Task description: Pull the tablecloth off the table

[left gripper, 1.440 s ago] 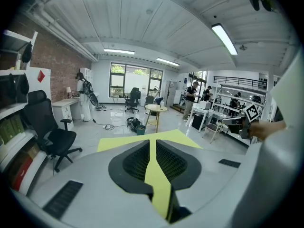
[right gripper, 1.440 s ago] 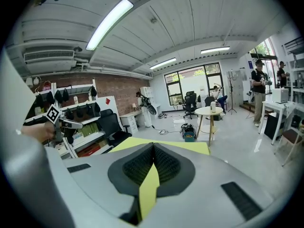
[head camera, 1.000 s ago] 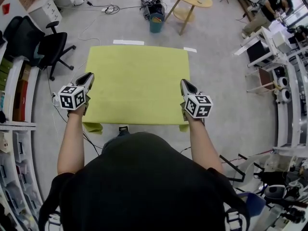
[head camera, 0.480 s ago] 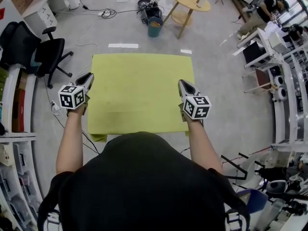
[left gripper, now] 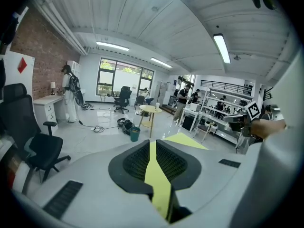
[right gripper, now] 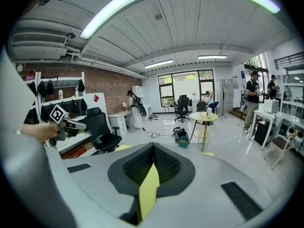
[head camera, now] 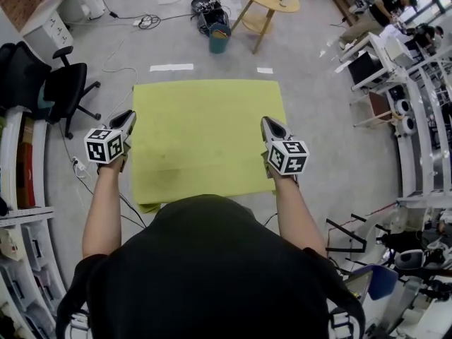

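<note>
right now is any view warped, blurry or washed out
Head view: sharp, evenly lit, shelves bowing at the edges. Left gripper view: strong fisheye with black corners, tablecloth strip crisp between the jaws. Right gripper view: same fisheye, ceiling light blown out.

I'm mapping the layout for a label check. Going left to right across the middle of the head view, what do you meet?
black office chair → left gripper → tablecloth → right gripper
</note>
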The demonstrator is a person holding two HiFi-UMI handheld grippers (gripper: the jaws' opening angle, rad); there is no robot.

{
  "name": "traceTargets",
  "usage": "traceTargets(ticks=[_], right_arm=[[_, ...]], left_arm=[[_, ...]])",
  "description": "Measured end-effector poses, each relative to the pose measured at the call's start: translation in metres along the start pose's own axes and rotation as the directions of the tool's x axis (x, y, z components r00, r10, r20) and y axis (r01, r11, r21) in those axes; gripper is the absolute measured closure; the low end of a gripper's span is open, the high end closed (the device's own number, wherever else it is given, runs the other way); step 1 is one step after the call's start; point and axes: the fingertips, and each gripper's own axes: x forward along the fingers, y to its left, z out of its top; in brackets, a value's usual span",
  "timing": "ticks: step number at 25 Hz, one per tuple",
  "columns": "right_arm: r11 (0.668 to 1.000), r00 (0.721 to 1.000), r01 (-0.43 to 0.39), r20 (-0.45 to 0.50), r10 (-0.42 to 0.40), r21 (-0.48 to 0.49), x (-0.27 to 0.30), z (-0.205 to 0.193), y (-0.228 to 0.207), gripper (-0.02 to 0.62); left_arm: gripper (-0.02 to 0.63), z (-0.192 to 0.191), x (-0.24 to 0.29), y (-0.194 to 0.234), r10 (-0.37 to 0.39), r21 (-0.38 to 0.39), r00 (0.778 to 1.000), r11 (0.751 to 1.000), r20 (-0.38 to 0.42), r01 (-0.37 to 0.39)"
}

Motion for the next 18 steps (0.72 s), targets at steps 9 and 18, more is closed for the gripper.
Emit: traceTargets(ticks=[9,18], right_arm=[[1.000,1.000,-0.012,-0.006,0.012,-0.001,0.012,0.004,-0.007,0.577],[0.998,0.998,-0.058,-0.007,0.058,-0.012,0.014,0.006,-0.057,0.577]], left_arm=[[0.548,0.002,0.004,0.003,0.020,-0.012,1.000,1.000,-0.001,-0.020],[0.548,0.009,0.017,-0.022,0.091,-0.033,0.996,0.995,0.012,-0.090]])
